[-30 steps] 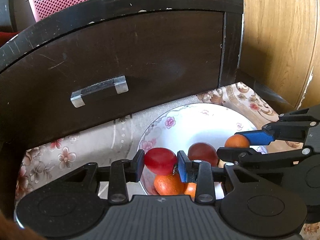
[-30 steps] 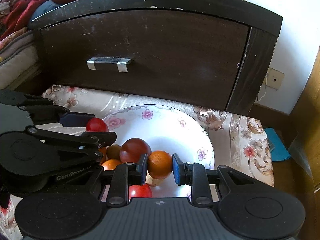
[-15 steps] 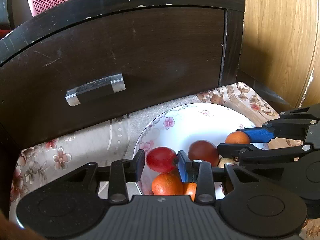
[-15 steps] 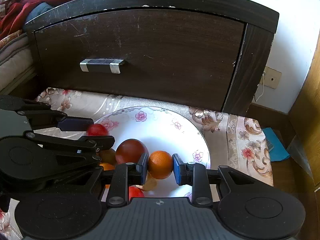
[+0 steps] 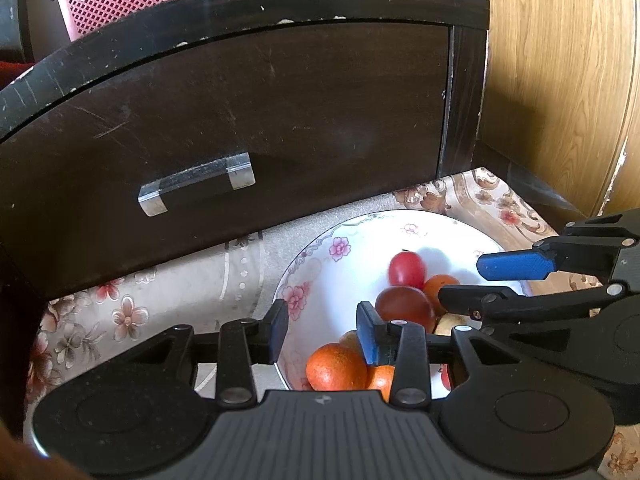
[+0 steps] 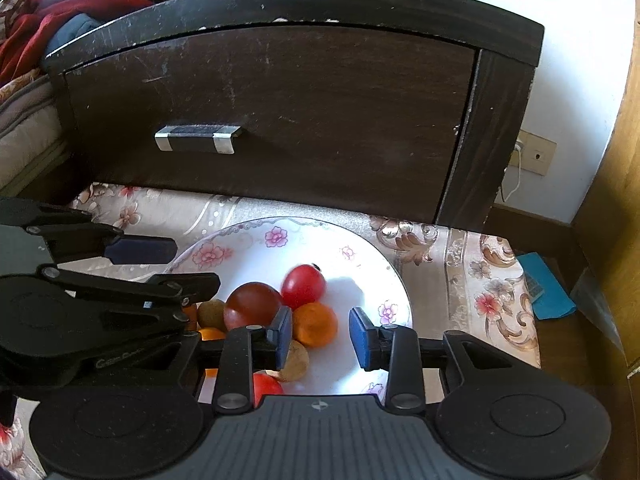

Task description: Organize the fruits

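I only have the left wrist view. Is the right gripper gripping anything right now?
Observer: No. The right gripper is open, and the orange lies loose on the plate near its left finger.
Operator: Anything off the plate on its right side?
Observer: A flat blue item lies past the right edge of the floral cloth.
Operator: And behind that?
Observer: A wall socket with a white cable plugged in, right of the dark cabinet.
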`<control>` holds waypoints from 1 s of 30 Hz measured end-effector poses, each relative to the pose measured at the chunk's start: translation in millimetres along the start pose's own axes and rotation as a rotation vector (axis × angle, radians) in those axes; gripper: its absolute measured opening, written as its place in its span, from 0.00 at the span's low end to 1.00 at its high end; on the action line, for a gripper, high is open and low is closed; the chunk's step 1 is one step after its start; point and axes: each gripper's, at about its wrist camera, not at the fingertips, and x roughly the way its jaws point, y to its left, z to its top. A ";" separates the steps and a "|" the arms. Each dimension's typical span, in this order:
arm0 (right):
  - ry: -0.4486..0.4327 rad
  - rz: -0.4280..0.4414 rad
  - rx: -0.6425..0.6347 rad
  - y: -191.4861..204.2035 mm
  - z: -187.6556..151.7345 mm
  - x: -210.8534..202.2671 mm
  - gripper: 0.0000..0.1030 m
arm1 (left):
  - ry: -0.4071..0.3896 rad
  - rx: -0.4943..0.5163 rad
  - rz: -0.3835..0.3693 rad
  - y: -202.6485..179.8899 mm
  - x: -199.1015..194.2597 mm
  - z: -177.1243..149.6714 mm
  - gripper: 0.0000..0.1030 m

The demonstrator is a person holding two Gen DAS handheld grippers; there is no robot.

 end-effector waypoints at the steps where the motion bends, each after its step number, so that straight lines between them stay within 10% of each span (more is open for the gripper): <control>1: -0.002 -0.001 0.005 -0.5 0.3 -1.3 0.27 | -0.001 0.002 0.002 -0.3 -1.8 0.0 0.44; 30: -0.030 -0.010 0.058 28.9 -30.5 -89.6 0.35 | -0.015 -0.103 0.118 -7.5 -99.1 -44.3 0.78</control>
